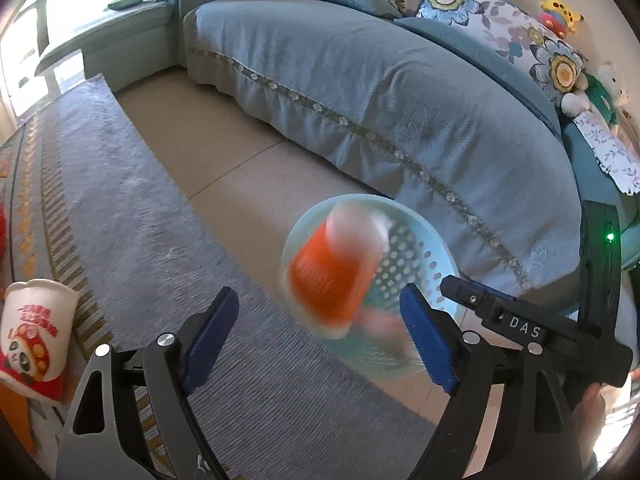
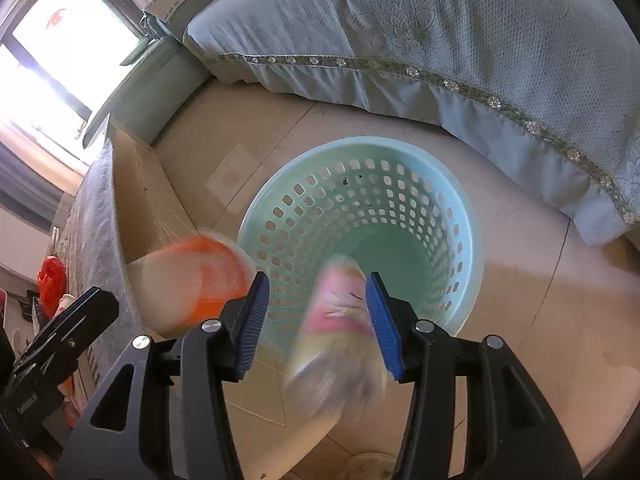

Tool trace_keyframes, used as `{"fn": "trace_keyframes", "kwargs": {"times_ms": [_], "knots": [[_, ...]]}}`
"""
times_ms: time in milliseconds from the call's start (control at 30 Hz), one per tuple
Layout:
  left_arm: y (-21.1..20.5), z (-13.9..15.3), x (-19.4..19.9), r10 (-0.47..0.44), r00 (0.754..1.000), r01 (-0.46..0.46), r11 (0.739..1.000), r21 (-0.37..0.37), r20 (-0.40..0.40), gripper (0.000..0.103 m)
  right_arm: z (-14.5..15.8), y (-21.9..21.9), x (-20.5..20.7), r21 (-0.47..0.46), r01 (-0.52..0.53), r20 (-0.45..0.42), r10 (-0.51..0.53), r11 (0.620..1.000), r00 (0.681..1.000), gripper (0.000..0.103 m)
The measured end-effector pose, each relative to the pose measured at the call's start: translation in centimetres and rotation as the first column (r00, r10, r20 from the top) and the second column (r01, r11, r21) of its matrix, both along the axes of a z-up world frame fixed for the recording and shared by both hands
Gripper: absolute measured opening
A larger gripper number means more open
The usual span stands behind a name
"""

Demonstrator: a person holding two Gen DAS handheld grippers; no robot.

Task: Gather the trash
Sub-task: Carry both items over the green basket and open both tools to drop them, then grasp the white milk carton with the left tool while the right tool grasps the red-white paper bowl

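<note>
A pale green perforated basket [image 1: 420, 240] [image 2: 472, 220] stands on the tiled floor beside the sofa. A blurred orange and white cup [image 1: 332, 272] [image 2: 208, 276] is in the air over its rim, just beyond my left gripper [image 1: 318, 292], which is open wide and touches nothing. My right gripper [image 2: 317, 278] hangs over the basket's near edge. Between its jaws is a blurred pink and white wrapper [image 2: 340, 320] [image 1: 380, 322]. It lies against the right pad, with a gap to the left pad.
A white paper cup with a panda print [image 1: 36, 328] lies on the grey rug [image 1: 140, 220] at the left. The blue-covered sofa [image 1: 360, 80] runs behind the basket. A cardboard box [image 2: 140, 200] stands left of it. The other gripper's black body [image 1: 520, 328] is close on the right.
</note>
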State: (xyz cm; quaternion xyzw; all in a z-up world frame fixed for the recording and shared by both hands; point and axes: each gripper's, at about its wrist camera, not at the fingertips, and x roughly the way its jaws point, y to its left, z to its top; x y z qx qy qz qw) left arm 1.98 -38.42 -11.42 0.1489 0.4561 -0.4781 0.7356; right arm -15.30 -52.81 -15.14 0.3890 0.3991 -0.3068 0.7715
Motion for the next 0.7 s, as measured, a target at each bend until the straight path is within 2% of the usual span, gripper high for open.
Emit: {"fn": "trace_keyframes", "kwargs": {"times_ms": [167,400,567,667,700], "knots": [[2.8,2.9,0.0,0.013,1.0,-0.012,0.996,-0.088,0.004,0.081,2.5,1.4,0.0,-0.04,-0.032,0.032,0.034,0.999,0.999,0.048],[8.1,7.0,-0.6,0.067,0.997,-0.057,0.982,-0.182,0.046,0.079,8.1,6.5,1.6,-0.169,-0.138,0.091,0.154,0.976,0.984,0.047],[14.1,10.5,-0.5,0.159,0.984,-0.131,0.956,-0.264,0.086,0.079,12.6,12.2,3.9,-0.281,-0.246,0.173,0.301,0.928,0.938,0.047],[18.2,12.6,0.0,0.232,0.967,-0.188,0.932,-0.31,0.11,0.079,15.3,16.5,6.0,-0.363,-0.328,0.194,0.414,0.872,0.889,0.047],[19.9,13.2,0.3,0.265,0.957,-0.215,0.922,-0.321,0.118,0.079,15.8,17.6,6.7,-0.38,-0.353,0.192,0.446,0.855,0.874,0.044]]}}
